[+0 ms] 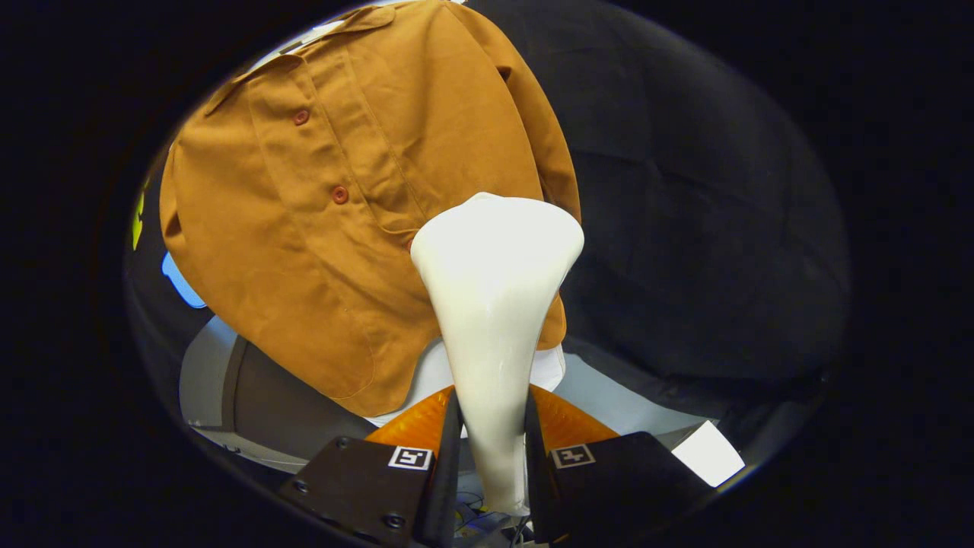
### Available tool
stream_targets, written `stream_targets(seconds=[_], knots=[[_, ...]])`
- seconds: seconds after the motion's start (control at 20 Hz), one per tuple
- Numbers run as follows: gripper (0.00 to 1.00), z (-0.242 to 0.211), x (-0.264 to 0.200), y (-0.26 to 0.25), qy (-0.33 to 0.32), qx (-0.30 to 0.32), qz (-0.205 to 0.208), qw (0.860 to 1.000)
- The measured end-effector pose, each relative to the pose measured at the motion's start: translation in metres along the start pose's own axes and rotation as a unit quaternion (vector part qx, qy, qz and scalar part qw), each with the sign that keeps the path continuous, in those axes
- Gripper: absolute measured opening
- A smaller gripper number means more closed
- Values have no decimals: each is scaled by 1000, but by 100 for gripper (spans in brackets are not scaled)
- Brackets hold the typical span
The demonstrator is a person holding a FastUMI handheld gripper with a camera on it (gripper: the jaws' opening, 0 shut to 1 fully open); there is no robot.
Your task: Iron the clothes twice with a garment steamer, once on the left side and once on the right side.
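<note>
A white garment steamer [493, 304] stands up between my fingers, its handle clamped by both of them and its wide head flaring out ahead. My gripper [492, 441] is shut on that handle. Beyond the head hangs a brown button-up shirt [319, 228] with reddish buttons down its front placket. The steamer head lies over the lower part of the shirt, to the right of the placket and near the hem; I cannot tell whether it touches the cloth. The shirt's collar is at the far top, its right sleeve hanging behind the head.
Black cloth [700, 213] forms the booth wall behind and to the right of the shirt. Below the hem lie a white surface [624, 403] and a grey curved base [281, 411]. A bright white patch [708, 453] sits beside the right finger.
</note>
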State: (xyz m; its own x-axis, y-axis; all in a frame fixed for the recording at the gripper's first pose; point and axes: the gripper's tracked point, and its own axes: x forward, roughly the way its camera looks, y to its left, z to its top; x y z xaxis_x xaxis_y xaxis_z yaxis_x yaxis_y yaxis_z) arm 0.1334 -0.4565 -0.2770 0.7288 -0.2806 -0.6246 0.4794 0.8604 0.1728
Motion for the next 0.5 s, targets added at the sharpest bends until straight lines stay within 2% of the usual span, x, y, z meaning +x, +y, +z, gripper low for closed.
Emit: stream_targets(seconds=[0.3, 0.5], knots=[[42, 39, -76, 57, -88, -38, 11, 995], [42, 58, -140, 131, -150, -64, 37, 986]])
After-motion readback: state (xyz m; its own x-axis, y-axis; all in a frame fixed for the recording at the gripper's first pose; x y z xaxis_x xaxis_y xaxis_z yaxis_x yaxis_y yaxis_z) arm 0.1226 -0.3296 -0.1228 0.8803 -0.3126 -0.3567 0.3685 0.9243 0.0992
